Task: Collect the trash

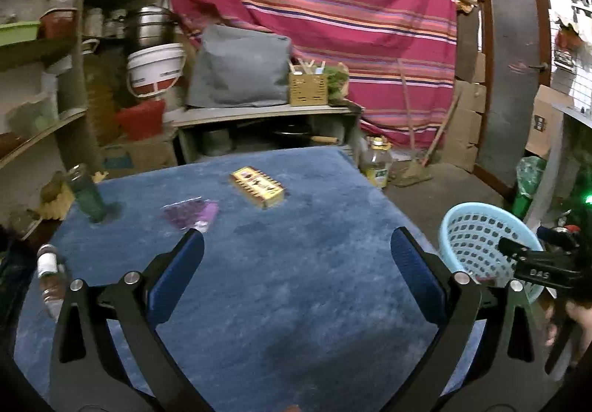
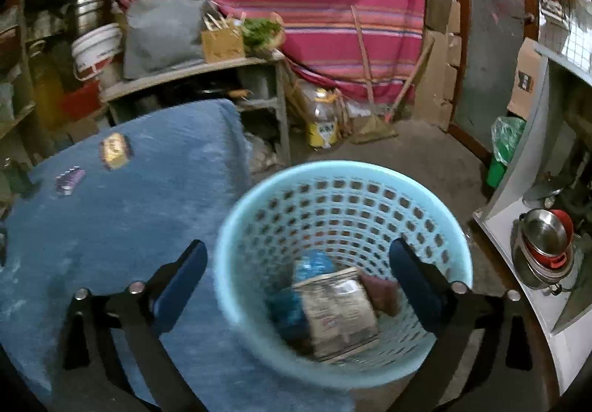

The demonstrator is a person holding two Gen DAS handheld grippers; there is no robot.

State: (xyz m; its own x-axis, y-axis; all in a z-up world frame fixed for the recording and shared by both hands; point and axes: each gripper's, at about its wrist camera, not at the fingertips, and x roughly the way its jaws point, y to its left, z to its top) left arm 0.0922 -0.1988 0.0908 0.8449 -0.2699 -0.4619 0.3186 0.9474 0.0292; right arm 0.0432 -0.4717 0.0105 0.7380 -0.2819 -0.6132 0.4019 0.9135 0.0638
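A desk covered with a blue plush cloth (image 1: pixel 281 264) fills most of the left wrist view. Beside its right edge stands a light blue perforated plastic basket (image 2: pixel 344 197), round and open at the top. In the basket lie a grey printed paper packet (image 2: pixel 338 312), a blue crumpled plastic wrapper (image 2: pixel 312 264) behind it and a dark red pouch (image 2: pixel 381 291) at its right.

The left claw (image 1: pixel 296 260) hangs above the middle of the desk, its blue-padded fingers spread wide with nothing between them. The right claw (image 2: pixel 298 267) is over the near rim of the basket, released as well, one finger above the cloth and the other above the basket's inside; it holds nothing.

On the far half of the desk lie a flat yellow and brown printed carton (image 1: pixel 258 187) and, to its left, a purple foil wrapper (image 1: pixel 190 214), the two apart. A green-tinted glass jar (image 1: pixel 87 193) stands upright near the left far corner. A clear plastic bottle with a white label (image 1: pixel 50 277) lies at the desk's left edge.
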